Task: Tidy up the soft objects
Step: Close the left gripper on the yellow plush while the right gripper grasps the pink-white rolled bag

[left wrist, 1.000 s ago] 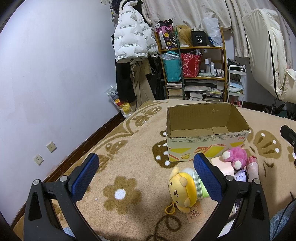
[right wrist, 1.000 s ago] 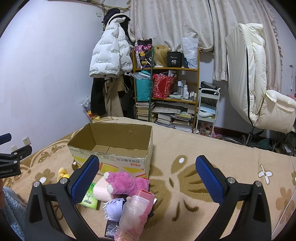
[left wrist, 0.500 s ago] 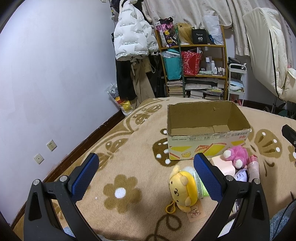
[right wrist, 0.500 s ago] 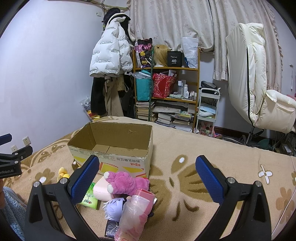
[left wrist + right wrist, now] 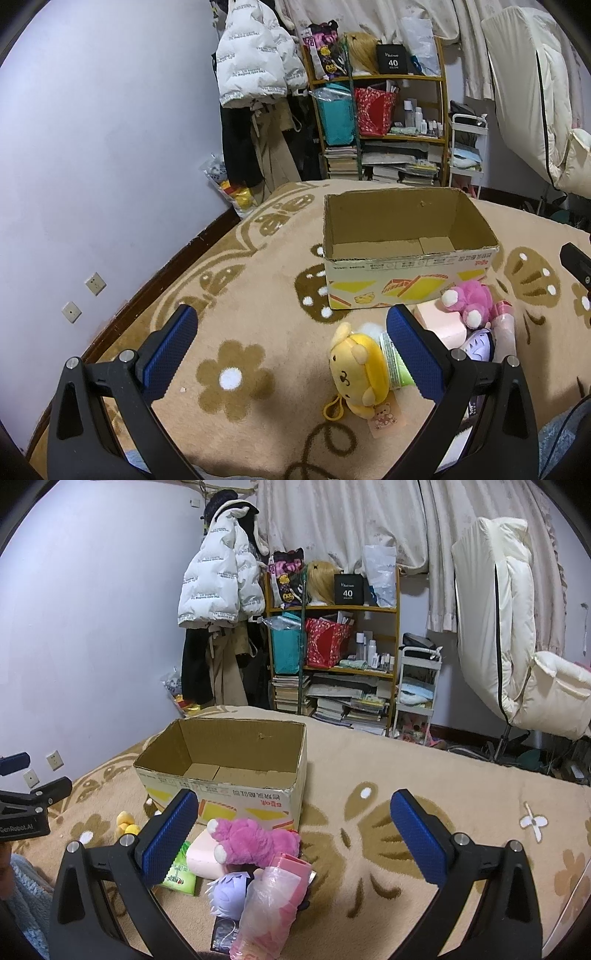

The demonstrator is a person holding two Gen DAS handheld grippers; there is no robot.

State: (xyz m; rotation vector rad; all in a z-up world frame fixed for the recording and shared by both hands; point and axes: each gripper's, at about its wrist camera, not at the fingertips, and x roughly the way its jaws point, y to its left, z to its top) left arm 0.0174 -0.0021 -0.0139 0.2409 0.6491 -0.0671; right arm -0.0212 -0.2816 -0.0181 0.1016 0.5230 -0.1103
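An open, empty cardboard box (image 5: 406, 273) (image 5: 236, 794) stands on the patterned blanket. In front of it lies a heap of soft things: a yellow plush dog (image 5: 360, 373), a green packet (image 5: 179, 871), a pink block (image 5: 437, 325), a pink plush bear (image 5: 471, 301) (image 5: 255, 840), a purple plush (image 5: 229, 890) and a pink plastic-wrapped bundle (image 5: 273, 897). My left gripper (image 5: 291, 354) is open and empty, hovering left of the yellow dog. My right gripper (image 5: 291, 834) is open and empty above the heap.
The beige blanket (image 5: 236, 295) with brown flowers covers the surface. A lilac wall with sockets (image 5: 94, 282) runs on the left. A cluttered shelf (image 5: 332, 657), hung coats (image 5: 218, 590) and a cream chair (image 5: 517, 646) stand behind.
The left wrist view has shifted slightly; the box sits a little higher in it. Nothing was grasped or moved, and the right gripper is still.
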